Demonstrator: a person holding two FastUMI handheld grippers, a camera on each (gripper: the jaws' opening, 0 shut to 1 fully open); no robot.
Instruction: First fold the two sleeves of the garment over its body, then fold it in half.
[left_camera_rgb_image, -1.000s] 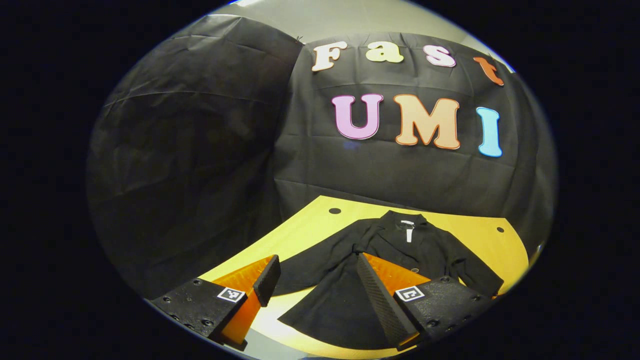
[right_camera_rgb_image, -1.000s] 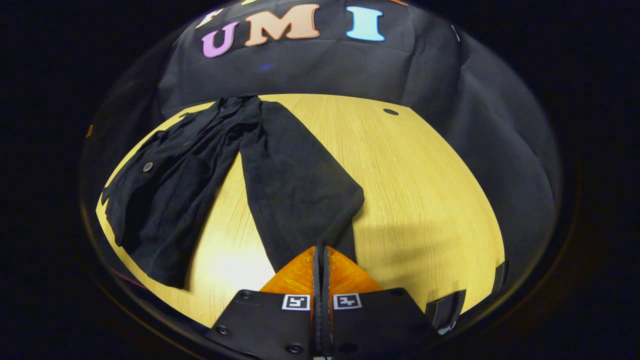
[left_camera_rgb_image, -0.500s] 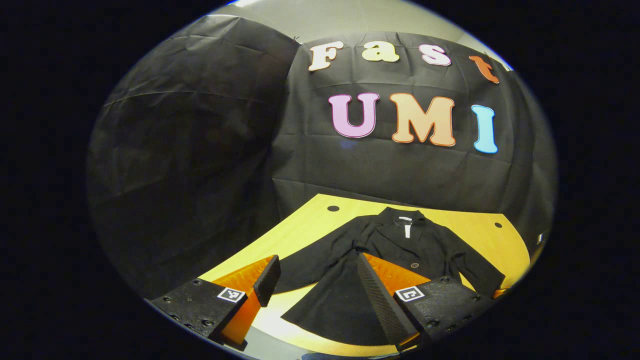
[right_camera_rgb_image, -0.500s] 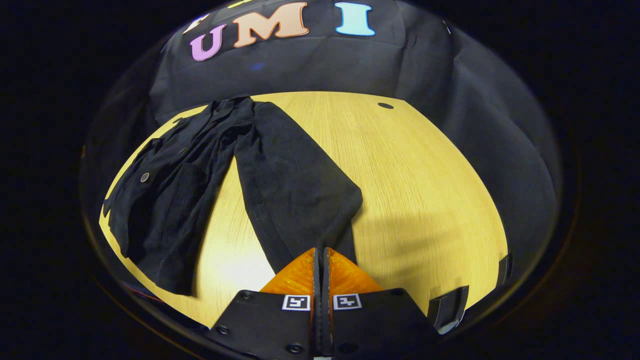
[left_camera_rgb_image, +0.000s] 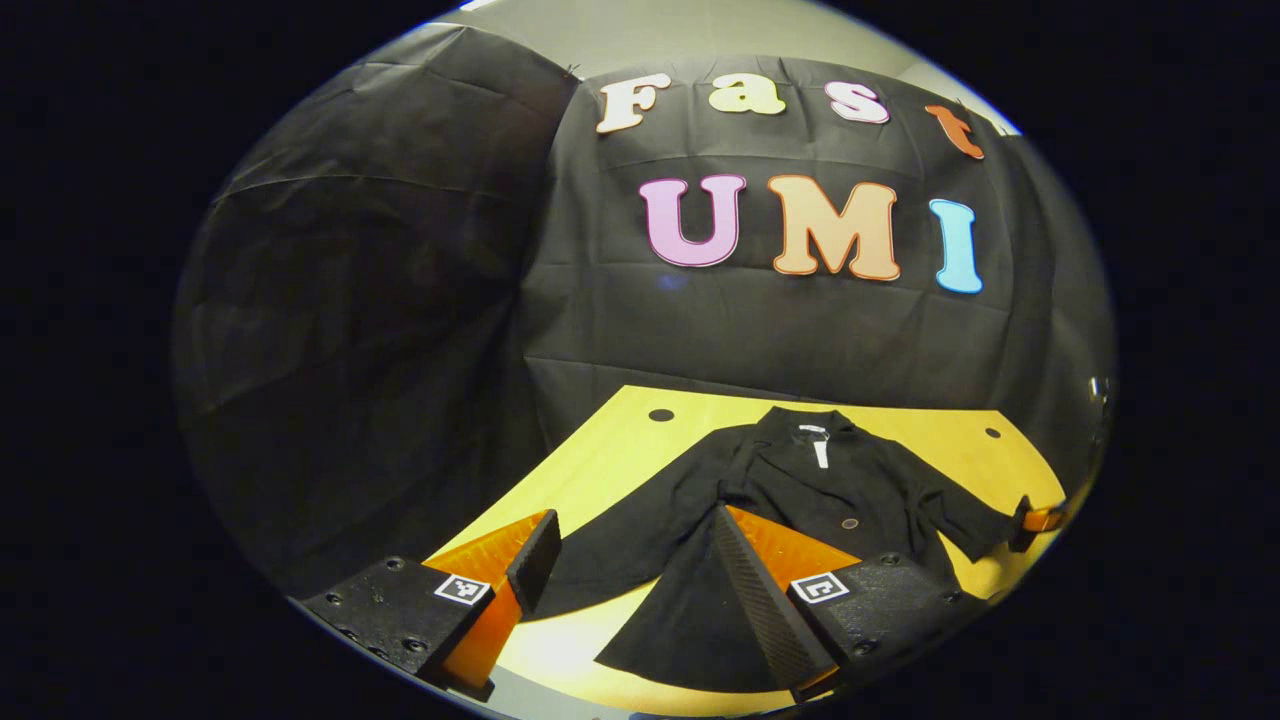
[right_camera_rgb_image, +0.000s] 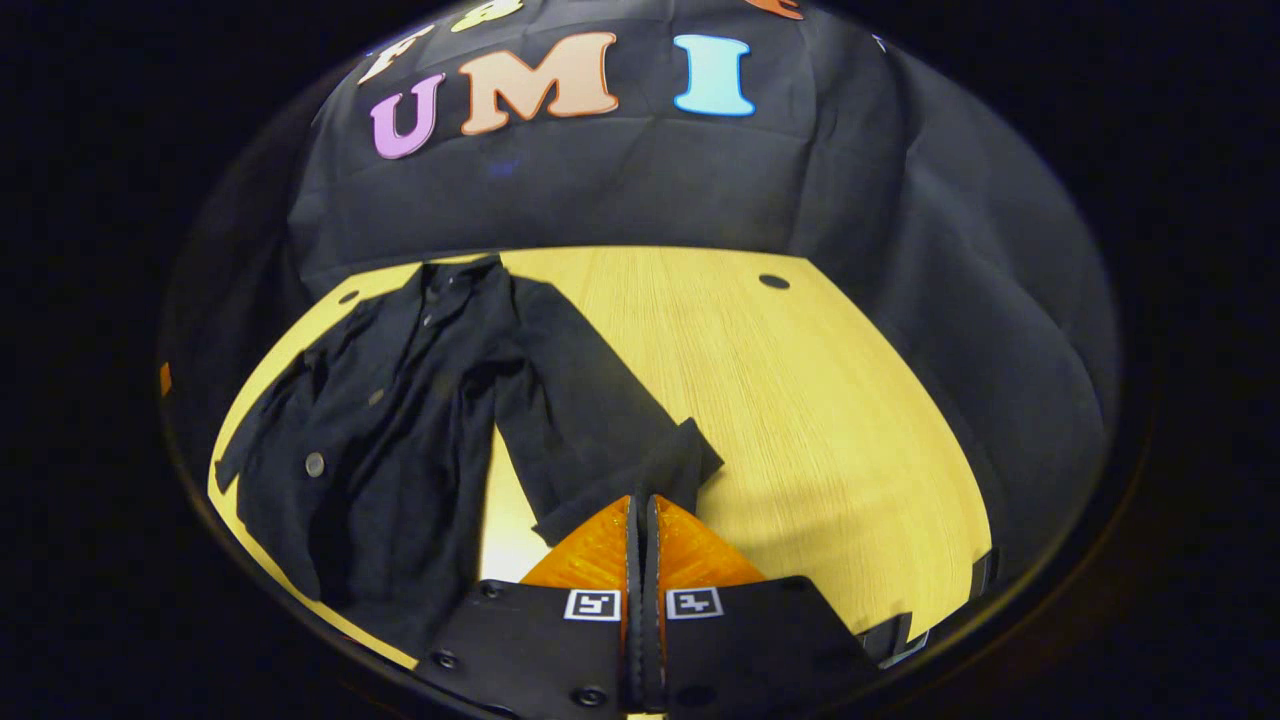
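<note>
Garment (right_camera_rgb_image: 400, 420) sleeve (right_camera_rgb_image: 600, 440) is pinched in the closed right tongs (right_camera_rgb_image: 642, 510); carry it low over the body while the left tongs (left_camera_rgb_image: 630, 560) gape empty.

In the left gripper view, the garment (left_camera_rgb_image: 800, 500) is spread on the table (left_camera_rgb_image: 600, 460), with its collar toward the booth wall behind and its hem toward the near edge. One sleeve (left_camera_rgb_image: 630, 545) is laid out to the left, and the other sleeve (left_camera_rgb_image: 970, 520) to the right, where its end meets the right gripper (left_camera_rgb_image: 1030, 520). The left gripper (left_camera_rgb_image: 630, 540) is placed before the garment. In the right gripper view, the sleeve (right_camera_rgb_image: 600, 420) is seen between the garment's body (right_camera_rgb_image: 380, 450) on the left and the bare table (right_camera_rgb_image: 830, 400) on the right; its cuff is met by the right gripper (right_camera_rgb_image: 640, 505).
</note>
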